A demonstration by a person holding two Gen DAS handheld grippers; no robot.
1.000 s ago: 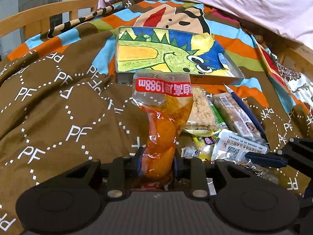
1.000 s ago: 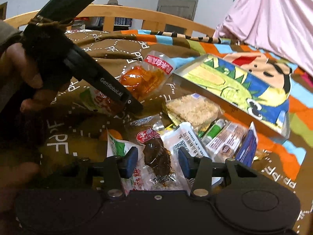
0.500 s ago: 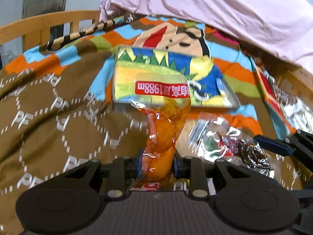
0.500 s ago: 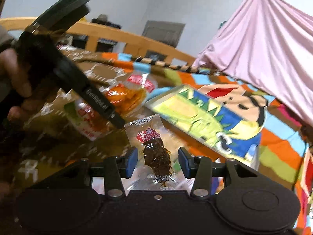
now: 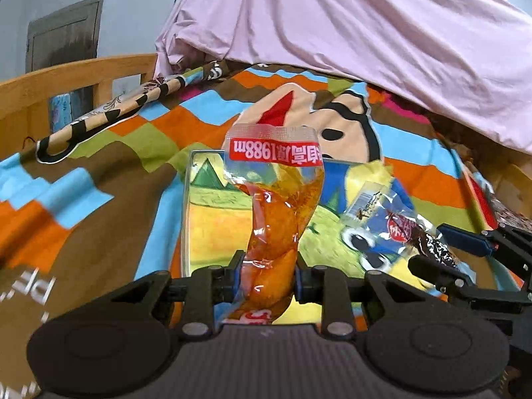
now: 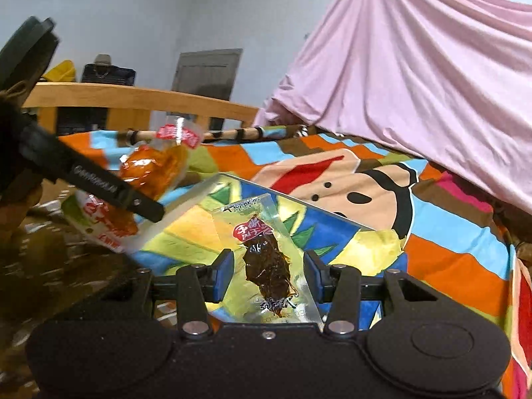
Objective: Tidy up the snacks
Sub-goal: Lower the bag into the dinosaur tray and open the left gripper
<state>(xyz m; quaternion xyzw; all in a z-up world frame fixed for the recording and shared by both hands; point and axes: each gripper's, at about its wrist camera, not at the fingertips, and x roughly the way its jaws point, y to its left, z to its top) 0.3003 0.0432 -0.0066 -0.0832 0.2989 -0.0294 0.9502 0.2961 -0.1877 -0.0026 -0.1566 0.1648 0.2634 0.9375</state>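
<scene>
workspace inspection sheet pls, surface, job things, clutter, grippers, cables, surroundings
surface: patterned cartoon bedspread over a bed.
job's things: orange snack packet with a red label, held upright in the air; clear packet of dark brown snack, also held in the air; cartoon-printed tray lying on the bedspread beyond both packets.
clutter: rolled patterned cloth along the far edge of the bed.
grippers: left gripper shut on the orange snack packet; right gripper shut on the edges of the clear packet.
cables: nothing seen.
surroundings: wooden bed rail, pink sheet hanging at the right, grey door, pale wall.
</scene>
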